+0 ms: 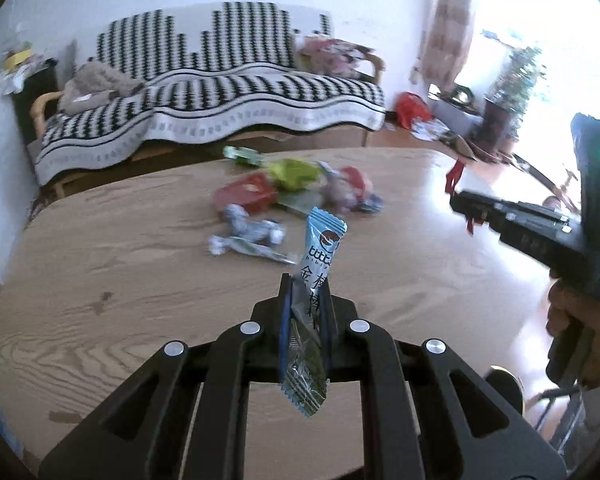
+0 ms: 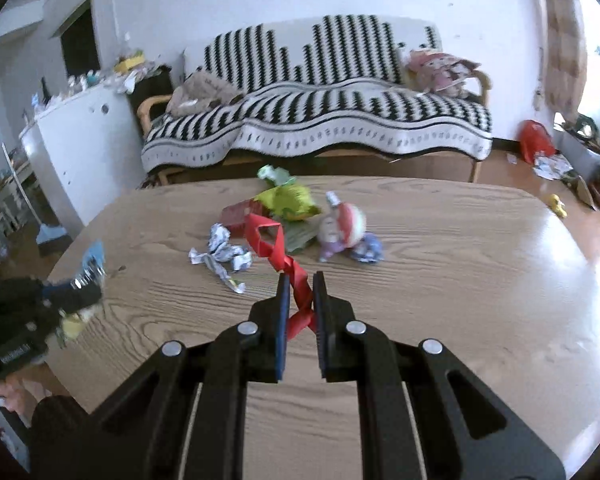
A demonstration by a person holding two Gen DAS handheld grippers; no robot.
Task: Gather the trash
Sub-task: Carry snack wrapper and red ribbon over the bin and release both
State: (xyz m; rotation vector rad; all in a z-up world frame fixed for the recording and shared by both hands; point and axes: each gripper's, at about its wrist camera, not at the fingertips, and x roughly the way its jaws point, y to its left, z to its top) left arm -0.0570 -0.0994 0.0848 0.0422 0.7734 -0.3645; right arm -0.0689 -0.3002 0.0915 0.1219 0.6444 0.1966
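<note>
Blue wrapper left claw; red strip right.

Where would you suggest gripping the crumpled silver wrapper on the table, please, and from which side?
I would take the crumpled silver wrapper at its bunched middle, coming from above with the fingers across its narrow width. It lies flat on the table with thin twisted ends, so the raised wad probably gives the firmest hold. Both grippers are full: the left gripper holds a blue packet, the right gripper a red ribbon.
</note>
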